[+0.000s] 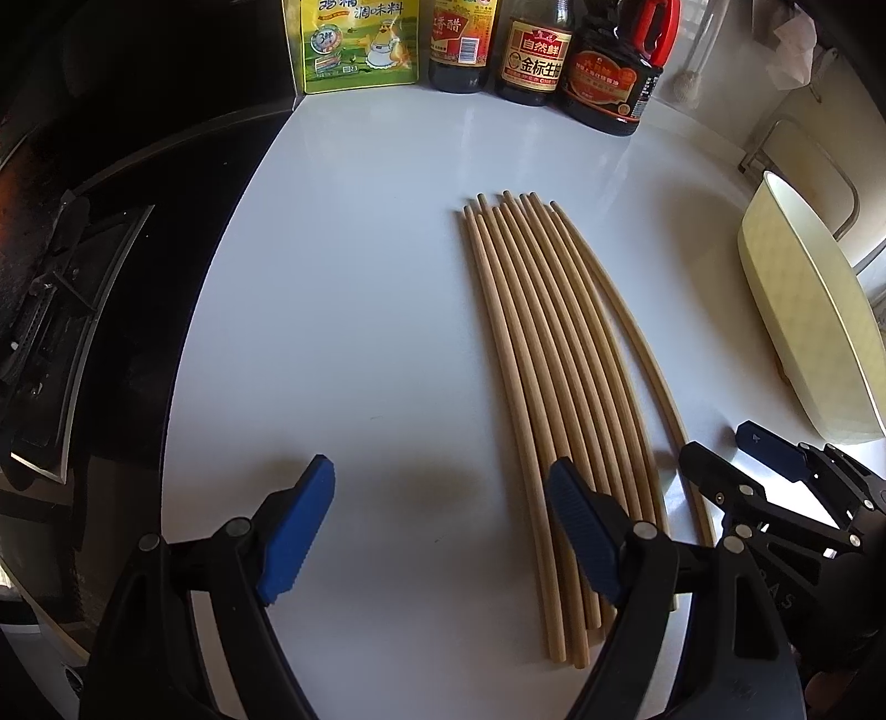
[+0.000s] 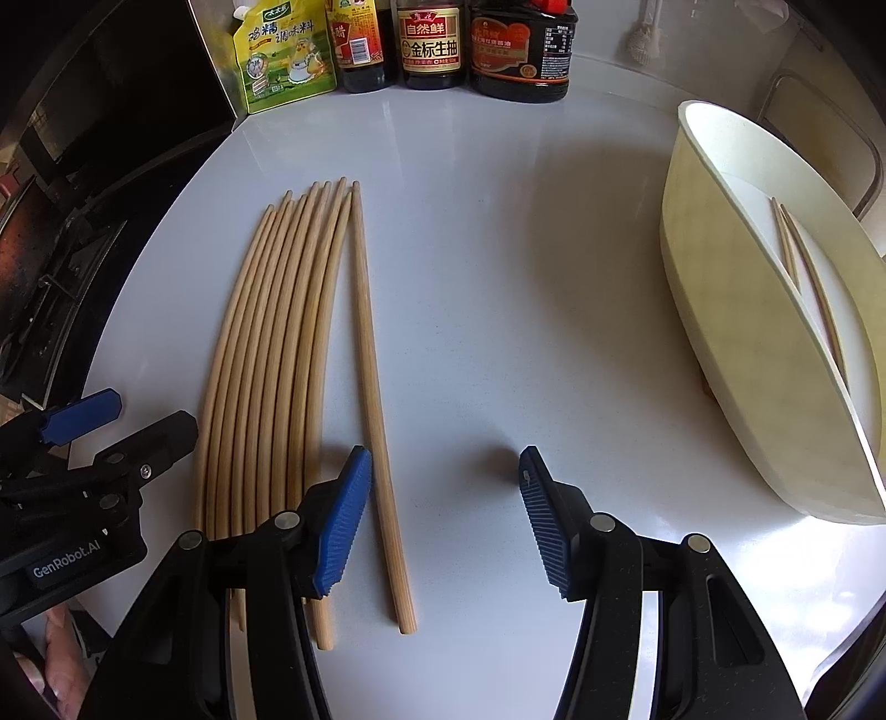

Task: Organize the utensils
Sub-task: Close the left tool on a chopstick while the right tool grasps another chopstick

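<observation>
Several wooden chopsticks (image 1: 554,387) lie side by side on the white counter (image 1: 343,310). My left gripper (image 1: 440,509) stands open above their near ends; its right finger (image 1: 576,520) hangs over the bundle's left side, with bare counter under the rest of the gap. In the right wrist view one chopstick (image 2: 370,387) lies apart from the bundle (image 2: 266,360). It runs just inside the left finger (image 2: 346,520) of my open right gripper (image 2: 443,515), and the pads do not press on it. A cream holder (image 2: 736,343) at the right contains two chopsticks (image 2: 803,266).
A green seasoning pouch (image 2: 282,55) and three dark sauce bottles (image 2: 432,44) line the back of the counter. A black stove (image 1: 66,310) borders the counter on the left. A brush (image 1: 689,77) and a metal rack (image 1: 797,160) stand at the back right.
</observation>
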The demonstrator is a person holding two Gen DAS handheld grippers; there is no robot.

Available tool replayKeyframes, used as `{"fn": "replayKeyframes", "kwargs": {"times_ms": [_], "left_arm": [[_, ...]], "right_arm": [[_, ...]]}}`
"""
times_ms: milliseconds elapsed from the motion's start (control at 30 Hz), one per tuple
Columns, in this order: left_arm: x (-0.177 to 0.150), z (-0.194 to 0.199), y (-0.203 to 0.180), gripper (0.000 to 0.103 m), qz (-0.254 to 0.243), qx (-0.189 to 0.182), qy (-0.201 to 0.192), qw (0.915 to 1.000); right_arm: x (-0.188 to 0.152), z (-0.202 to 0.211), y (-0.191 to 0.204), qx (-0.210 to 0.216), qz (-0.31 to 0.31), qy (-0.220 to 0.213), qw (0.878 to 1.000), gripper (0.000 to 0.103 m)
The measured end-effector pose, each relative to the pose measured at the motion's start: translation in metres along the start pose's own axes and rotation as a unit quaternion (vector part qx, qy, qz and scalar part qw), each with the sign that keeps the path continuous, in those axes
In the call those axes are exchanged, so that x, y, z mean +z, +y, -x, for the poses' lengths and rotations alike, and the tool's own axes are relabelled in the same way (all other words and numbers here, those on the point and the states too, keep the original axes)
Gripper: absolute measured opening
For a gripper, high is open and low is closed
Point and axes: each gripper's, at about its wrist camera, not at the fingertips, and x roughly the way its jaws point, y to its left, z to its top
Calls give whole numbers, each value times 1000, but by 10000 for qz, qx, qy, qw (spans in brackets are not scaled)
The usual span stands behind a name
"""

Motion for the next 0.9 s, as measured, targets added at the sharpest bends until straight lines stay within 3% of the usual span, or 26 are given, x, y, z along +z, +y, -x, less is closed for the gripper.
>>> {"fn": "replayKeyframes", "kwargs": {"times_ms": [900], "left_arm": [[2,-13,10,80,145,432,79,9989]], "right_arm": [[1,-1,-8,12,63,-67,10000,53]]}}
